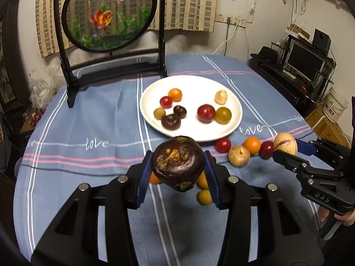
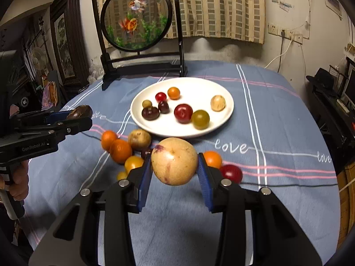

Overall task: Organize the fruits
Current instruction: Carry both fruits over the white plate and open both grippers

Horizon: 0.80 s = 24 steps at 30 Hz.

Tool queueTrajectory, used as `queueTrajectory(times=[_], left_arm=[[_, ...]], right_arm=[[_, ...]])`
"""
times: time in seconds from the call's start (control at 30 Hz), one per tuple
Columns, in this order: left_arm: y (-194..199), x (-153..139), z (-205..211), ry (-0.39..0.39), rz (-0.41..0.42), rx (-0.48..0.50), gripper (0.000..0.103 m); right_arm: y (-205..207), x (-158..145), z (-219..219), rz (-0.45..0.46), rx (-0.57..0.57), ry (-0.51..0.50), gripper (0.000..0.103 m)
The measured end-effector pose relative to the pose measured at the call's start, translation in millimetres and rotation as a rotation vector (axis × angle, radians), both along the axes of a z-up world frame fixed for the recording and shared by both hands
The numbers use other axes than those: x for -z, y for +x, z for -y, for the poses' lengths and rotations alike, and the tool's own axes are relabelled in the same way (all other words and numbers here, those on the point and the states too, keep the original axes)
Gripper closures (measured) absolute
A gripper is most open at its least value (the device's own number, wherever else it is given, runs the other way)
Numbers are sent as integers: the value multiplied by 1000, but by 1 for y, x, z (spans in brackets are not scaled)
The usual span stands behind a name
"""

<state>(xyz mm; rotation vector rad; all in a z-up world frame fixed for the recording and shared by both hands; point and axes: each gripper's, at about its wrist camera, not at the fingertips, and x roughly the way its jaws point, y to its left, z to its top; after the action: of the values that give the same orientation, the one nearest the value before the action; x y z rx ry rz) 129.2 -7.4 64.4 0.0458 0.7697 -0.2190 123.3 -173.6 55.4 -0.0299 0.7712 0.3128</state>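
My left gripper (image 1: 178, 166) is shut on a dark purple round fruit (image 1: 177, 161), held above the blue cloth in front of the white plate (image 1: 233, 124). My right gripper (image 2: 175, 166) is shut on a pale yellow fruit with purple streaks (image 2: 174, 161). The plate (image 2: 221, 119) holds several small fruits: red, orange, green, dark and tan. In the left wrist view the right gripper (image 1: 288, 148) shows at the right edge with its yellow fruit (image 1: 285, 143). In the right wrist view the left gripper (image 2: 82, 115) shows at the left with the dark fruit (image 2: 79, 112).
Loose fruits lie on the cloth before the plate: oranges (image 2: 121, 150), a tan fruit (image 2: 139, 139), a red one (image 2: 231, 174), small yellow ones (image 2: 133, 163). A black-framed goldfish screen (image 2: 136, 17) stands behind the plate. A person's hand (image 2: 20, 184) grips the left handle.
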Motion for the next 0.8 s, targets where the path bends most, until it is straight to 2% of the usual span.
queueTrajectory(times=[0.23,0.4,0.63,0.8], left_arm=[[33,-10,1,-20,4,-15,57],[79,-7,8,-19,-9,-2,57],[148,24,20,7,-87,-23,57],[177,46,22,8,-127,-47,57]], right_arm=[[26,-6,-2,19,1,19,63],[62,-8,-8,22,0,1,63],[132,8,-18,-25,15,13,63],[171,27,-25,-74,28,10,63]])
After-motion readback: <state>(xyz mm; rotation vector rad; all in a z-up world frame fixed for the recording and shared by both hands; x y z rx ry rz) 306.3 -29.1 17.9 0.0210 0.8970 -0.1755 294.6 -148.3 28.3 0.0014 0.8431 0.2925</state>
